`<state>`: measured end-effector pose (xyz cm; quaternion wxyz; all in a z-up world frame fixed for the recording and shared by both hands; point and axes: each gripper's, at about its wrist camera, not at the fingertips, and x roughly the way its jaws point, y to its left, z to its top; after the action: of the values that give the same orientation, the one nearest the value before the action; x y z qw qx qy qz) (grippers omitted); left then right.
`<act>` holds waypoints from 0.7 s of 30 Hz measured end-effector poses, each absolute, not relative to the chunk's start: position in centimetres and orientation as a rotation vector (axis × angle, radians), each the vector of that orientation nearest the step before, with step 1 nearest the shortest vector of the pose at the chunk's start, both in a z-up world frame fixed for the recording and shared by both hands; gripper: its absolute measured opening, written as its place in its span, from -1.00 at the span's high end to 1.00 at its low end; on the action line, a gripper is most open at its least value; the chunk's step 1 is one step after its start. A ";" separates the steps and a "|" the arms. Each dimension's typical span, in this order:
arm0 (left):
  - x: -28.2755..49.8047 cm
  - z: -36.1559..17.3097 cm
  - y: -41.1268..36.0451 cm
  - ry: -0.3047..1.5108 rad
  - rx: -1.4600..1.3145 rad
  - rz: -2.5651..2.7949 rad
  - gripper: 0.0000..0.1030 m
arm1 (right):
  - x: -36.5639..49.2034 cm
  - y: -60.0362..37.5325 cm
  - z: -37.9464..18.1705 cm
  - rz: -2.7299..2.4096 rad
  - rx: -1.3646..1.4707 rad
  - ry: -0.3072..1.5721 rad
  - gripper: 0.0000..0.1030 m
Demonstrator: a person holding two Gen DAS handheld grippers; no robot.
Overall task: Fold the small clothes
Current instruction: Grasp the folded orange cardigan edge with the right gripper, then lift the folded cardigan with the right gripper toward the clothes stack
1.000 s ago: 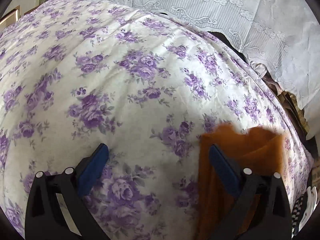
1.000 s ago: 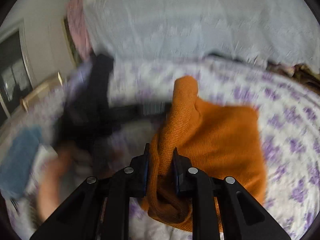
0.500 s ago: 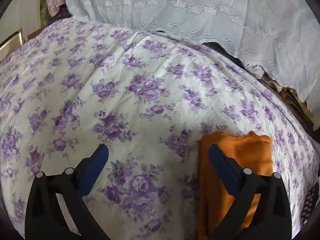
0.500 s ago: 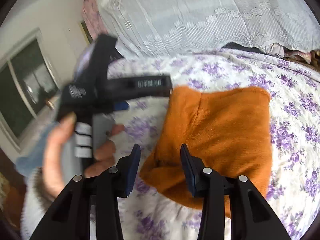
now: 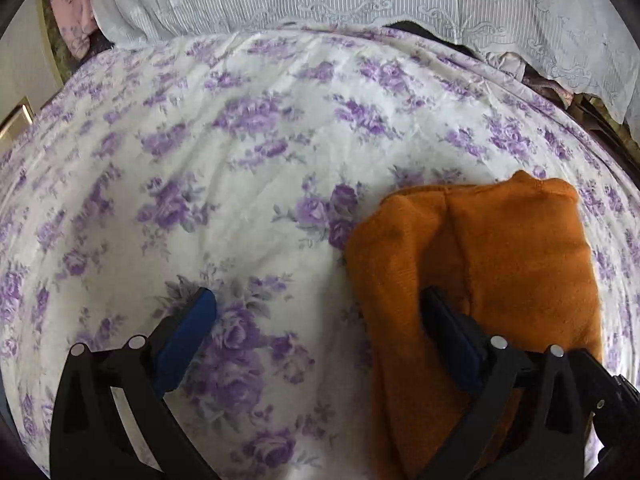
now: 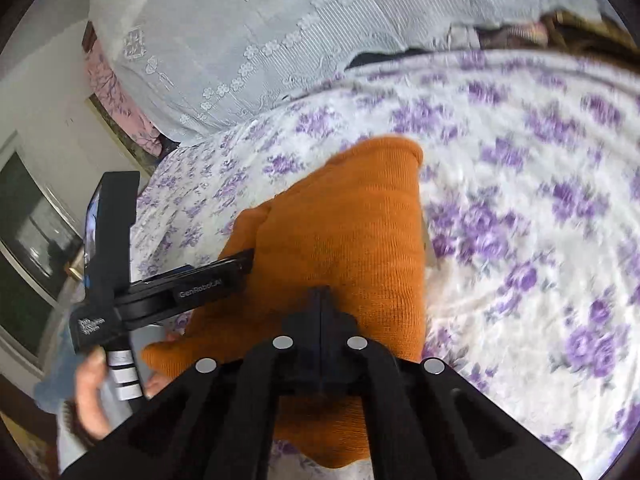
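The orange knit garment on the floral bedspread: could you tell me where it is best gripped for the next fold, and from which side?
Probably the orange knit garment is best pinched at its thick folded left edge, coming in low from the bare floral bedspread on that side. That edge stands rounded above the sheet, and the open left tongs already straddle it.

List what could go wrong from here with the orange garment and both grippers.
1. The right gripper is shut with nothing between its pads, over the orange garment; pressing down could rumple the fold.
2. The left gripper is open, one finger on the garment's edge; sliding may drag a layer open.
3. Either may snag the floral sheet.
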<state>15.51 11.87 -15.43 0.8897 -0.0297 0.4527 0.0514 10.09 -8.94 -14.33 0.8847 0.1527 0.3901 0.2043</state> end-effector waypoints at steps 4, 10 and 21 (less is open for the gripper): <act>15.2 -15.1 11.7 0.935 -0.051 0.126 -0.92 | 9.9 -8.8 -14.2 0.424 0.310 0.810 1.00; 12.6 -10.9 12.0 0.782 -0.090 0.090 -0.92 | 10.7 -9.4 -11.4 0.420 0.328 0.740 0.89; 12.8 -14.2 7.1 0.783 0.094 0.056 -0.92 | 18.6 -11.2 -14.1 0.443 0.406 0.829 0.98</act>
<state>12.84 7.14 -14.18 0.9230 0.0456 0.3812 0.0275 18.64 -11.21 -14.06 0.8717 0.1944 0.3967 0.2121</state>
